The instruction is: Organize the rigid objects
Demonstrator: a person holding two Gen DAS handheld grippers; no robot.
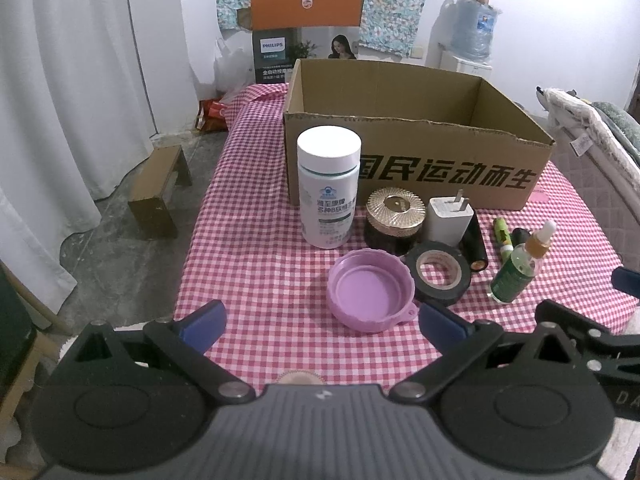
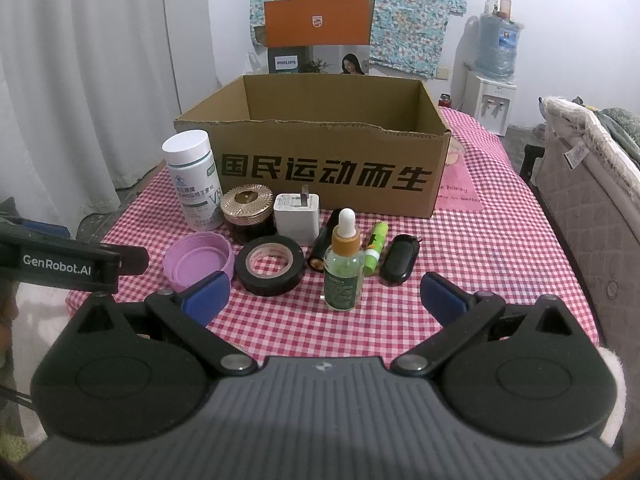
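Note:
An open cardboard box stands on the checked tablecloth. In front of it lie a white pill bottle, a gold-lidded jar, a white charger, black tape, a purple lid, a dropper bottle, a green tube, a black cylinder and a black key fob. My left gripper is open, empty, just before the lid. My right gripper is open, empty, around the dropper bottle's base.
A Philips carton stands behind the box. A water dispenser is at the back right, a quilted bed edge on the right, white curtains and a small wooden stool on the left floor.

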